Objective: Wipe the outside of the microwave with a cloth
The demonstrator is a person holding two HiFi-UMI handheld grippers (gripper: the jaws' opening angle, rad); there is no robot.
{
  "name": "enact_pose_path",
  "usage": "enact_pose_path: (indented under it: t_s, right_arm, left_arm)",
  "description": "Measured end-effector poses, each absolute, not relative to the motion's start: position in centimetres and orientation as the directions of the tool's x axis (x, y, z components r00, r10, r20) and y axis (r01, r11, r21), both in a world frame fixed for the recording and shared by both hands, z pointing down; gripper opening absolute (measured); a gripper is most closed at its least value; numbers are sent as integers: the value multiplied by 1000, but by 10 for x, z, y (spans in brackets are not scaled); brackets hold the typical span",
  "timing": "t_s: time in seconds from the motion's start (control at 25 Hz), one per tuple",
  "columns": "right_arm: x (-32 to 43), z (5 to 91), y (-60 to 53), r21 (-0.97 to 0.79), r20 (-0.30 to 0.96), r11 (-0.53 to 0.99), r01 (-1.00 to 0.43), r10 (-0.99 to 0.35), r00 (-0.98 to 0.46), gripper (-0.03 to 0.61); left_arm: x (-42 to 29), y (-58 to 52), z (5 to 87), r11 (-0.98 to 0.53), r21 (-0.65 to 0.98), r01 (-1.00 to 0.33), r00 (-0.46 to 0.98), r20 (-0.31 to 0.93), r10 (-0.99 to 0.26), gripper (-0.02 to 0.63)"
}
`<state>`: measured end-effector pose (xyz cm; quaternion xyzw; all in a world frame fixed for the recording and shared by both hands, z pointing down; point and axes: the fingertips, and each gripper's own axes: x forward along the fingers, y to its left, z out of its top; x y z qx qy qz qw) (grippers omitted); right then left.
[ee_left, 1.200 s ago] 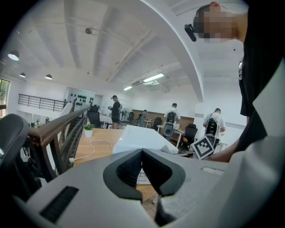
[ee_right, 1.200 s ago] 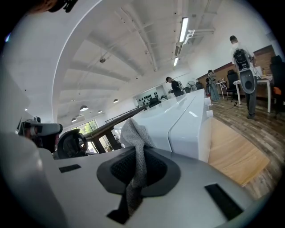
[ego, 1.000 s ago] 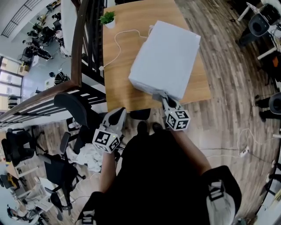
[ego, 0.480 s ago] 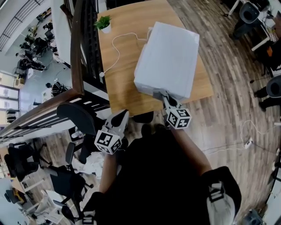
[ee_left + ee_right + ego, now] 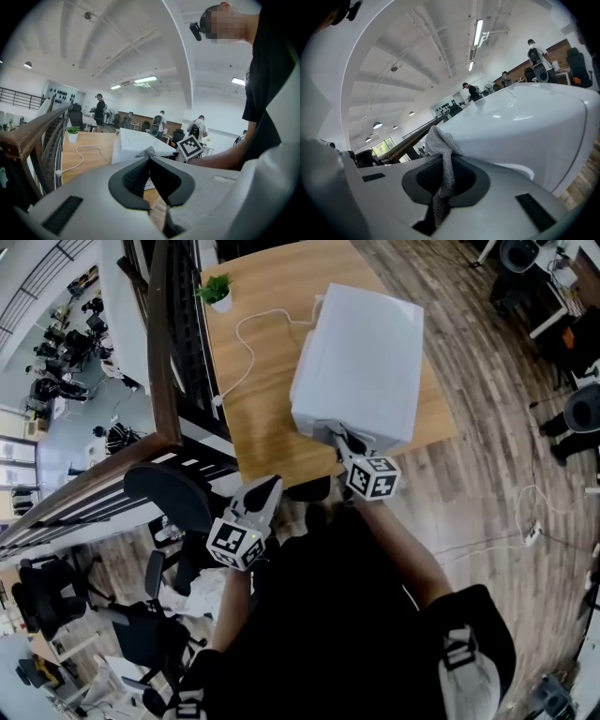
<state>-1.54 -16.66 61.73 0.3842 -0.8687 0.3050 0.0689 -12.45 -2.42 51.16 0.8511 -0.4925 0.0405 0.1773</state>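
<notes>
Smooth white boxy microwave (image 5: 361, 362); only the right gripper (image 5: 443, 161) view shows the grey woven cloth (image 5: 439, 150) pinched between its fingers, perhaps touching the casing. The left gripper (image 5: 150, 161) has its fingers pressed together on nothing.

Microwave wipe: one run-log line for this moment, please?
right gripper shut on cloth | cloth at microwave near side | left gripper shut, empty, held low

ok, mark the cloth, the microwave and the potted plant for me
cloth (image 5: 439, 141): right gripper view, on its bunched upper end.
microwave (image 5: 361, 357): head view, on the middle of its white top.
potted plant (image 5: 215, 288): head view, on its green leaves.
</notes>
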Motion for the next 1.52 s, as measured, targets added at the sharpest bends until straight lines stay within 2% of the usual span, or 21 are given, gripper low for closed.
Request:
enact_pose_path:
  t_s: [0.76, 1.52]
  right_arm:
    - [-77, 631, -171, -566, 352, 492, -661, -581, -734, 17]
    - [-91, 649, -174, -638, 368, 433, -637, -555, -746, 17]
  left_arm:
    - [-138, -10, 515, -478, 266, -837, 535, 224, -814, 2]
    - [-144, -11, 516, -477, 274, -835, 537, 223, -813, 2]
